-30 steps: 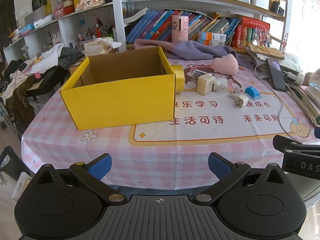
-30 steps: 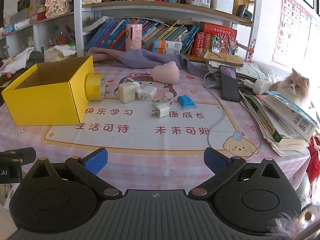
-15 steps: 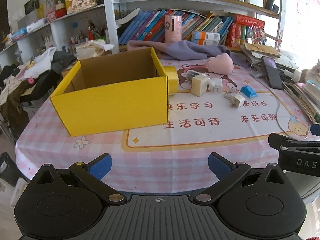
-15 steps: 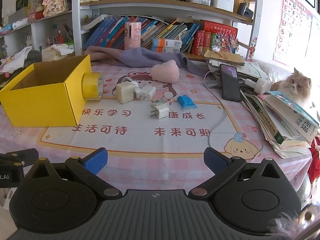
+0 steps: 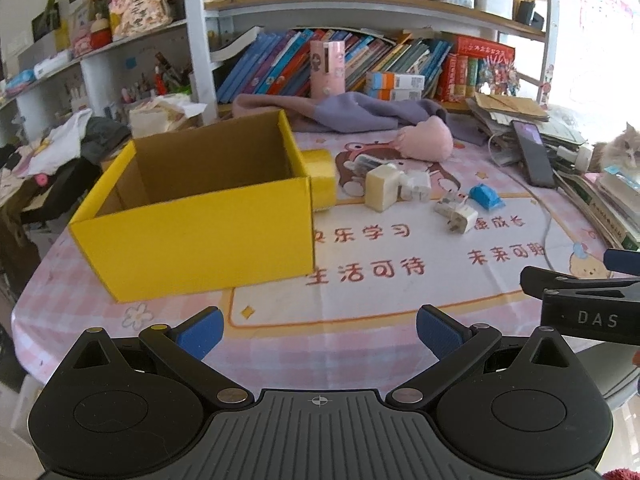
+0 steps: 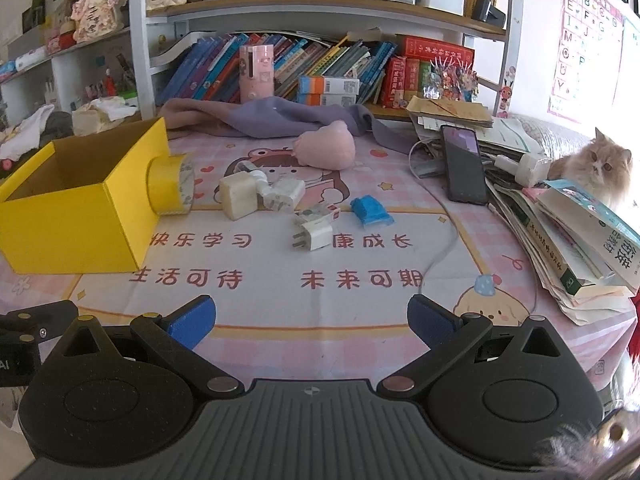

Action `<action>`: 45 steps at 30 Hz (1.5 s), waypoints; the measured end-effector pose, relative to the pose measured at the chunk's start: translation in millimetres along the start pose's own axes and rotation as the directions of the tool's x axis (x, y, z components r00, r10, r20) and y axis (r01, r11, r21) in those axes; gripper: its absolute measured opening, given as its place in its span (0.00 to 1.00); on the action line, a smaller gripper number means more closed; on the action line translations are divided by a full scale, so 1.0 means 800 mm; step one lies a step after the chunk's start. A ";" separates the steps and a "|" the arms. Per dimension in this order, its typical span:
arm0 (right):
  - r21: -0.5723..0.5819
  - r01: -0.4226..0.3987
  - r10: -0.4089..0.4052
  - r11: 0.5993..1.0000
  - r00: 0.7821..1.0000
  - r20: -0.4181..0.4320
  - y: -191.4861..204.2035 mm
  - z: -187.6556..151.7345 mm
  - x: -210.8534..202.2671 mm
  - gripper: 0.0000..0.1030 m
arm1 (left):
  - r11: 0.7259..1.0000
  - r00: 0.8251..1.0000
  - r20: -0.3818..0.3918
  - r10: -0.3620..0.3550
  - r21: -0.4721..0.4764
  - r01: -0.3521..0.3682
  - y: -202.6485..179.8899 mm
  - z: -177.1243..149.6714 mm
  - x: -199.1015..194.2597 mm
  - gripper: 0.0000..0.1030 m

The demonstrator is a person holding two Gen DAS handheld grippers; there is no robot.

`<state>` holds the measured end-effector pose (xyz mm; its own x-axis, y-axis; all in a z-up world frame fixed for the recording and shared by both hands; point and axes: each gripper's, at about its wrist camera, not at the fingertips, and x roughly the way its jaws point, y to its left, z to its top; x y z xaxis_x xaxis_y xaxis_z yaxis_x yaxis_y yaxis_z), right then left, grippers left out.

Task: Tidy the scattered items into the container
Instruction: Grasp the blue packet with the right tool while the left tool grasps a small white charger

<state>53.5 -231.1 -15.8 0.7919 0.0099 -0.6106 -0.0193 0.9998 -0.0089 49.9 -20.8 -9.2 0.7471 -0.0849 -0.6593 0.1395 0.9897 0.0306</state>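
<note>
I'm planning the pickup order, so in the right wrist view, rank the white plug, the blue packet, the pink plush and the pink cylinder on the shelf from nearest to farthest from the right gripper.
1. White plug, centre of the mat, nearest the right gripper.
2. Blue packet, slightly right and behind.
3. Pink plush, beside the purple cloth.
4. Pink cylinder, back on the shelf.

One yellow box, one tape roll, three white chargers and one blue packet.
</note>
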 end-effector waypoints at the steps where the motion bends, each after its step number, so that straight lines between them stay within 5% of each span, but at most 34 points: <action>1: 0.001 -0.001 0.000 1.000 1.000 0.002 -0.002 0.002 0.003 1.00 | 1.000 1.000 0.004 -0.005 0.005 0.005 -0.002 0.002 0.003 1.00; 27: -0.060 -0.025 0.024 0.998 1.000 -0.018 -0.073 0.092 0.116 0.97 | 0.999 0.999 -0.030 -0.040 0.016 0.040 -0.075 0.086 0.102 1.00; 45: -0.122 -0.181 0.163 0.976 0.976 -0.146 -0.150 0.128 0.222 0.61 | 0.993 0.992 -0.104 -0.076 0.083 0.084 -0.178 0.121 0.183 0.91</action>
<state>258.9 -347.6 -41.9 0.6801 0.1700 -0.7132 -0.2372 0.9714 0.0053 202.4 -185.1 -37.0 0.6625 -0.1471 -0.7345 0.2557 0.9660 0.0372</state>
